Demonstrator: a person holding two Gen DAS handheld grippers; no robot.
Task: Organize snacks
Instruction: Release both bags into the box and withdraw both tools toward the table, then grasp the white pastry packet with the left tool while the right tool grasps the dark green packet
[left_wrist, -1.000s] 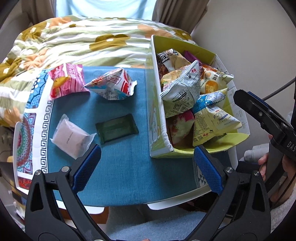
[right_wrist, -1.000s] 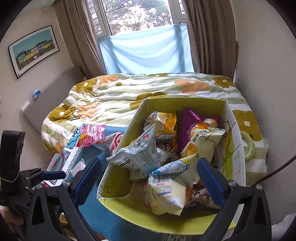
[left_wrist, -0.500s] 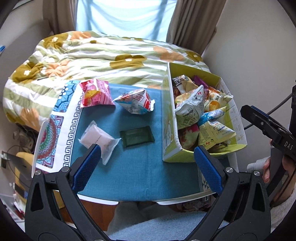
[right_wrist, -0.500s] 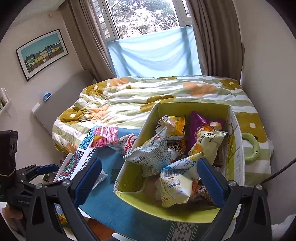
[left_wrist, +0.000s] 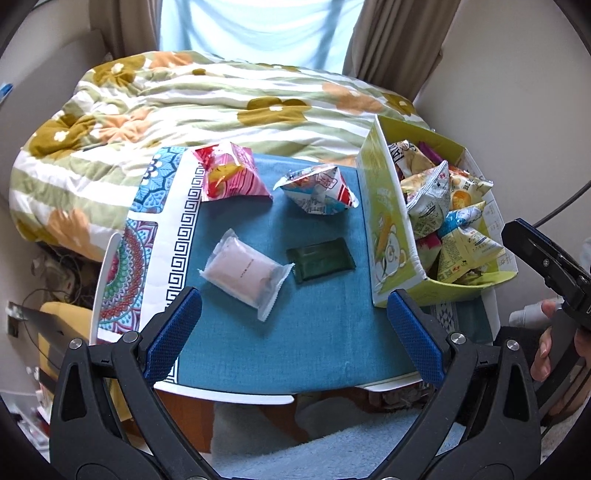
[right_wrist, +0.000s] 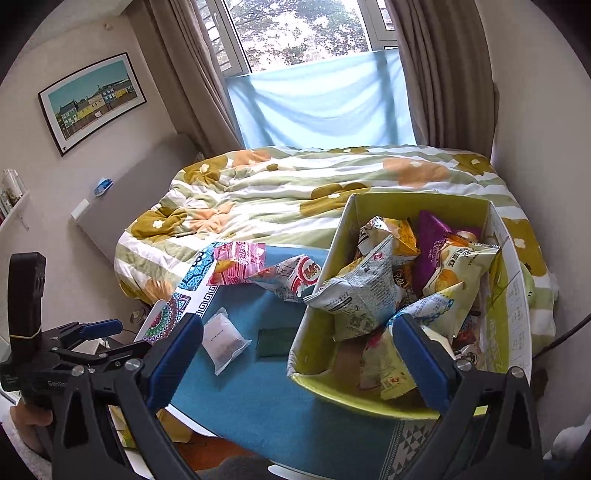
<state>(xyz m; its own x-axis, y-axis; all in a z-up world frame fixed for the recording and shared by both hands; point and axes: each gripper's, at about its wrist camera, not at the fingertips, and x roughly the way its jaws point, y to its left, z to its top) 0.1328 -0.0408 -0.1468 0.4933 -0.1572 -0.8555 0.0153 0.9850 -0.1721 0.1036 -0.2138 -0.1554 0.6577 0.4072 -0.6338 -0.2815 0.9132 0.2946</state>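
On the blue tablecloth (left_wrist: 288, 332) lie a pink snack bag (left_wrist: 231, 177), a red-and-white snack bag (left_wrist: 319, 190), a dark green flat packet (left_wrist: 320, 259) and a clear-wrapped pale pink packet (left_wrist: 248, 271). A yellow-green cardboard box (left_wrist: 388, 229) at the right holds several snack bags (right_wrist: 364, 295). My left gripper (left_wrist: 293, 328) hangs open and empty above the table's near edge. My right gripper (right_wrist: 295, 354) is open and empty above the near end of the box (right_wrist: 321, 354). In the right wrist view the same loose packets show: the pale one (right_wrist: 223, 339) and the green one (right_wrist: 275, 341).
A bed with a flowered quilt (left_wrist: 207, 99) lies right behind the table. A wall is close on the right (left_wrist: 517, 81). A window with curtains (right_wrist: 310, 74) is at the back. A hand (left_wrist: 550, 354) holds the right gripper's handle. Clutter sits on the floor at the left (left_wrist: 55, 325).
Both grippers have pulled back and up from the table, so the snacks and box look smaller and more of the bed and room show. Nothing on the table has moved.
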